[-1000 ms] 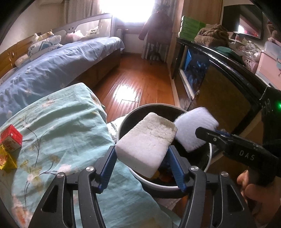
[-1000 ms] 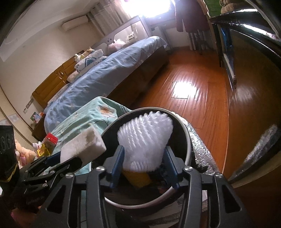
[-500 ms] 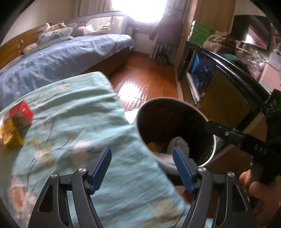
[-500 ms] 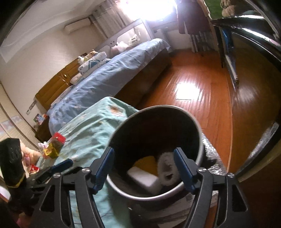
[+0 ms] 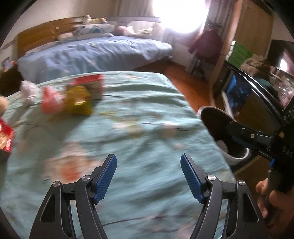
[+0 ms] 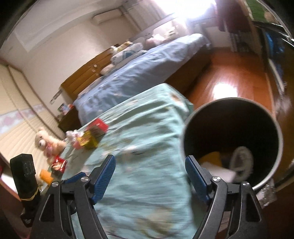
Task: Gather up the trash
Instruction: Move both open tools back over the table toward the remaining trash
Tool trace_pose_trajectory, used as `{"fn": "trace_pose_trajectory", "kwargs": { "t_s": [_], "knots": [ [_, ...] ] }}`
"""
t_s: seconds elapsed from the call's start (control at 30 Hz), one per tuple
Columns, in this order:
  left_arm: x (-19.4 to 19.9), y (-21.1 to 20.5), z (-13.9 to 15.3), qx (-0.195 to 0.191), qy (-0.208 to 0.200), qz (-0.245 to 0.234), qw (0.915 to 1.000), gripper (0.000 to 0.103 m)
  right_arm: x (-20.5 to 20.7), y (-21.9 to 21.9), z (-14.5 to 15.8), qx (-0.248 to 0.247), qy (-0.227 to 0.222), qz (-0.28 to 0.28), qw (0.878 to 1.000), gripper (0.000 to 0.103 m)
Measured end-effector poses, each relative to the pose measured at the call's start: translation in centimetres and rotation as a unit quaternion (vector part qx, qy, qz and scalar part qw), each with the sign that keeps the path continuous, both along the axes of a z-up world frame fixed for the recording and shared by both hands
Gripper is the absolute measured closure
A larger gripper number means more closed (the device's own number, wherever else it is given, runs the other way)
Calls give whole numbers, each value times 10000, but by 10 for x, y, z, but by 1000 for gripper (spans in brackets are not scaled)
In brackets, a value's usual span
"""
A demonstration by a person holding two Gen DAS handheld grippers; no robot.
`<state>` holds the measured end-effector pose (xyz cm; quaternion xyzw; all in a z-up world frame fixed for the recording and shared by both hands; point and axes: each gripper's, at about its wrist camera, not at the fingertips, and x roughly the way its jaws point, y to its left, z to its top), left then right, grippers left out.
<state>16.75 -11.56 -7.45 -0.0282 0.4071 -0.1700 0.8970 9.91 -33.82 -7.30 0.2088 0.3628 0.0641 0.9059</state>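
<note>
Left gripper (image 5: 148,174) over the teal floral cover (image 5: 139,128), fingers apart, nothing between; right gripper (image 6: 150,173) likewise, jaws just widened, empty; sponge, brush in the bin (image 6: 275,128); blurred cartons, perhaps snack packets (image 6: 91,136), on the cover.

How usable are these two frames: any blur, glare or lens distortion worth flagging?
Left wrist view: heavy motion blur smears the teal blanket and the snack packets; the window is blown out. Right wrist view: milder blur, the bin stays readable, with window glare at the top and on the floor. Both views show fisheye bending and dark corners.
</note>
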Motion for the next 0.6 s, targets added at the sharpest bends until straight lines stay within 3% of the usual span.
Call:
{"fn": "trace_pose_trajectory", "kwargs": {
  "t_s": [0.23, 0.6],
  "knots": [
    [-19, 64, 5, -100, 12, 613, 9981, 32, 12, 53, -5, 24, 39, 550, 9985, 22],
    [-47, 129, 9, -145, 59, 1308, 9913, 32, 28, 125, -11, -34, 87, 1306, 9914, 22]
  ]
}}
